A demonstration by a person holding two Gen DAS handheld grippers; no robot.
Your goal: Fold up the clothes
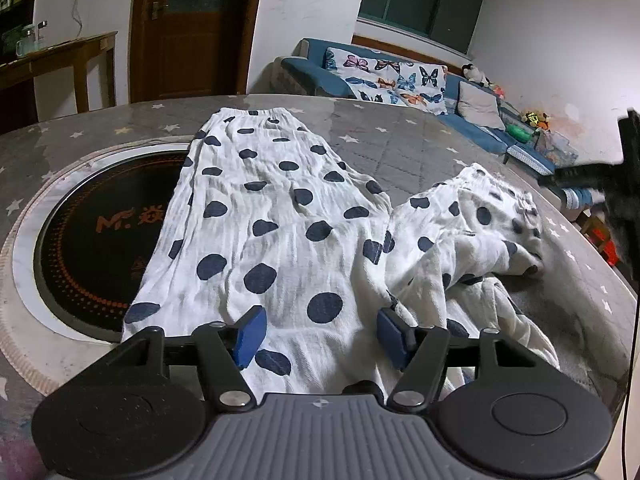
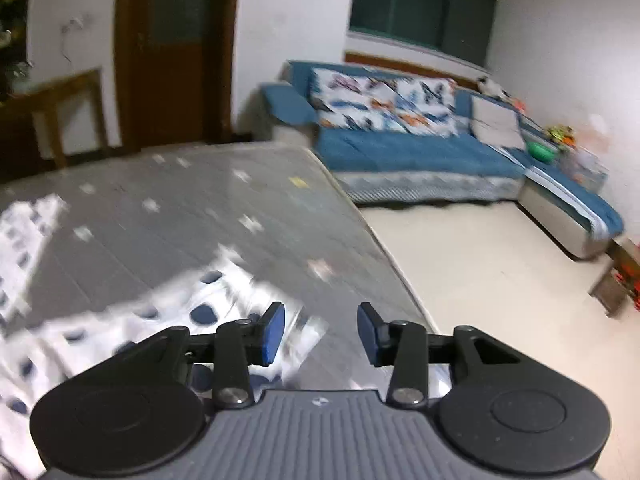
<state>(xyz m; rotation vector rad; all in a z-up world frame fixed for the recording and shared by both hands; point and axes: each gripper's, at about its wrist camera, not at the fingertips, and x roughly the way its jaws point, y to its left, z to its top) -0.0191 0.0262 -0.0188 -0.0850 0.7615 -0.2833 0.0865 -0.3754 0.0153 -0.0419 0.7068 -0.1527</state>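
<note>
White trousers with dark blue dots (image 1: 272,216) lie on the grey star-patterned table (image 1: 400,140). One leg runs straight away from me; the other leg (image 1: 472,232) is bunched and folded at the right. My left gripper (image 1: 320,334) is open just above the near end of the cloth and holds nothing. My right gripper (image 2: 321,332) is open and empty over the table's right edge, with a crumpled part of the trousers (image 2: 192,312) below and left of it. The right wrist view is blurred. The right gripper also shows as a dark blur at the right edge of the left wrist view (image 1: 616,192).
A round black hotplate (image 1: 104,236) is set into the table, partly under the trousers. A blue sofa (image 2: 420,152) with a butterfly throw stands behind, with bare floor (image 2: 500,272) to the right of the table. A wooden door (image 1: 188,28) and a side table (image 1: 60,60) stand at the back left.
</note>
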